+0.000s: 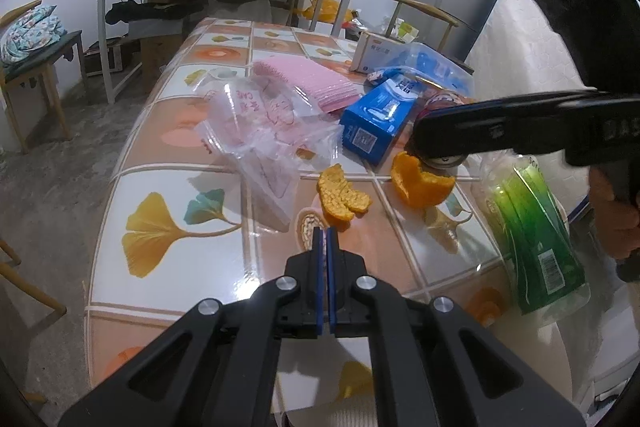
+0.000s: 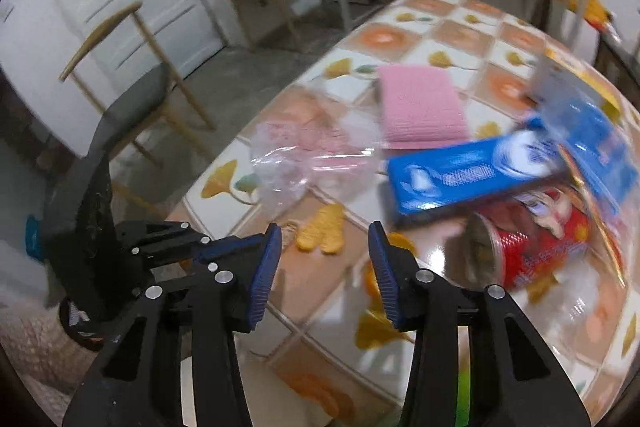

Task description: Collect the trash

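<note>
The left gripper point(image 1: 325, 233) hangs over the near part of the surface point(image 1: 192, 267), tilted downward, its jaws pressed together with nothing between them. The right gripper point(image 2: 324, 269) reaches in over the surface from the right side, pitched more steeply down, its blue-padded jaws standing apart and empty. A hand point(image 1: 612, 211) is wrapped round the right gripper's handle at the right edge of the surface.
</note>
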